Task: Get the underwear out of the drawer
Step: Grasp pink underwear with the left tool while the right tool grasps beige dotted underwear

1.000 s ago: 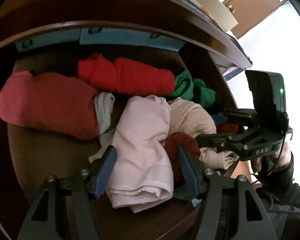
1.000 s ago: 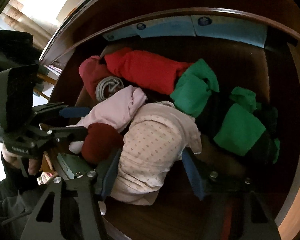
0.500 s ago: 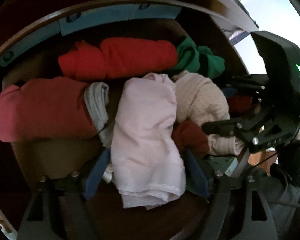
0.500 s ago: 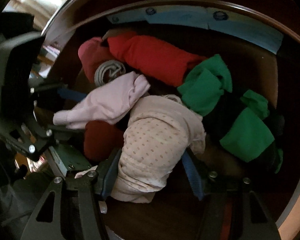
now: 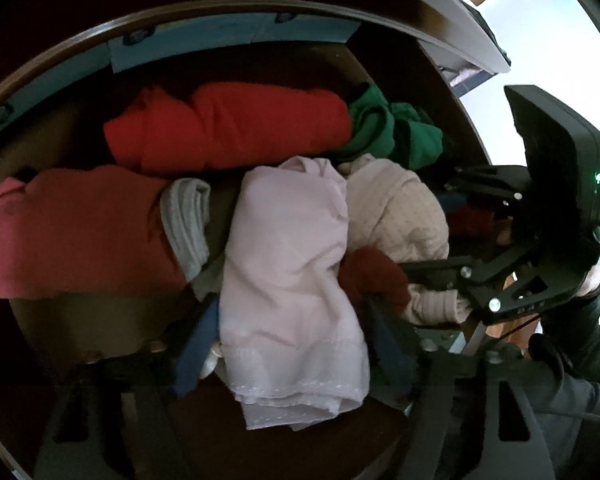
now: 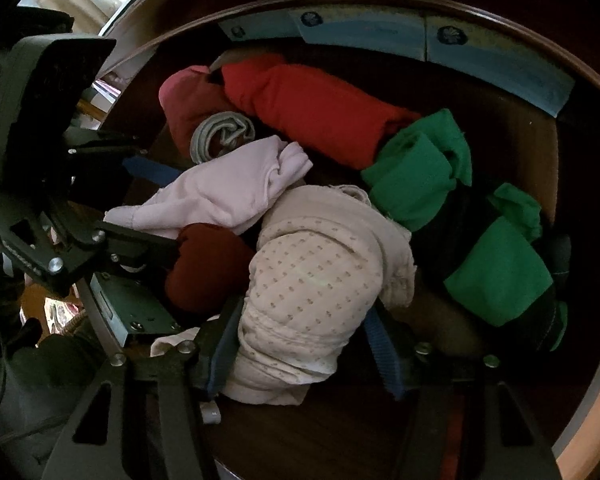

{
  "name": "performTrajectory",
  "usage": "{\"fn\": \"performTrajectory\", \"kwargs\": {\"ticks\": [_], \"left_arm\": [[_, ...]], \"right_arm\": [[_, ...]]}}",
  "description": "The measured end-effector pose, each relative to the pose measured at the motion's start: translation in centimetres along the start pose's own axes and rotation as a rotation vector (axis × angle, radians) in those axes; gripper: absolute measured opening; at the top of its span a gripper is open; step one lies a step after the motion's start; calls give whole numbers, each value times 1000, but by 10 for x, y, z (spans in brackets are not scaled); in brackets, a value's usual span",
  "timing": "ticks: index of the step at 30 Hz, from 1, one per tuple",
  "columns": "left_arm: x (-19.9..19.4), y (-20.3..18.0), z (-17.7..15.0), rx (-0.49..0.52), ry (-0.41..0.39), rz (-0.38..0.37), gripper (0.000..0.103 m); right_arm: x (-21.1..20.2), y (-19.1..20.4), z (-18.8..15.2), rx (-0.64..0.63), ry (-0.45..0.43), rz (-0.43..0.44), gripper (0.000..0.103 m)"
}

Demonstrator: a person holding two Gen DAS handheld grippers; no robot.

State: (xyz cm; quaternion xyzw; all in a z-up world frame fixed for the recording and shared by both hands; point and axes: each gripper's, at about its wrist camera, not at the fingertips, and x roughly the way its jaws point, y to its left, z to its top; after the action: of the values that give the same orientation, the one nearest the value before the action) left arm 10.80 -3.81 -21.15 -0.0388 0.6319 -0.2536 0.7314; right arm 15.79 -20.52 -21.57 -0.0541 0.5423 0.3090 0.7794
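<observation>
My left hand-held gripper (image 5: 292, 344) sits inside the wooden drawer (image 5: 80, 328), its blue fingers (image 5: 198, 350) pressed against either side of the pale pink underwear (image 5: 288, 280), which it holds. My right hand-held gripper (image 6: 304, 340) is likewise closed around the cream dotted underwear (image 6: 316, 276), fingers (image 6: 222, 354) against both flanks of the roll. Both garments lie at the front of the drawer, side by side and touching, with a dark red roll (image 6: 208, 268) wedged between them. Behind them lie a bright red roll (image 5: 228, 128), a larger pinkish-red bundle (image 5: 72, 232), a grey ribbed item (image 5: 186, 224) and green rolls (image 6: 420, 176). Blue labels (image 6: 496, 60) line the back wall.
</observation>
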Motion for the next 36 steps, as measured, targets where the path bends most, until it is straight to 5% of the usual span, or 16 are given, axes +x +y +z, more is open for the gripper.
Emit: {"fn": "performTrajectory", "kwargs": {"ticks": [6,12,36], "left_arm": [[-4,-5,-6,39,-34,14,37],[-18,-4,-15,49,-125,1,26],[-58,-7,-49,88,-473,112,21]], "right_arm": [[-8,0,-4,5,-74,-16,45],[-13,7,-5,-41,-123,-66,40],[-28,21,-16,-131,-283,-159,39]]}}
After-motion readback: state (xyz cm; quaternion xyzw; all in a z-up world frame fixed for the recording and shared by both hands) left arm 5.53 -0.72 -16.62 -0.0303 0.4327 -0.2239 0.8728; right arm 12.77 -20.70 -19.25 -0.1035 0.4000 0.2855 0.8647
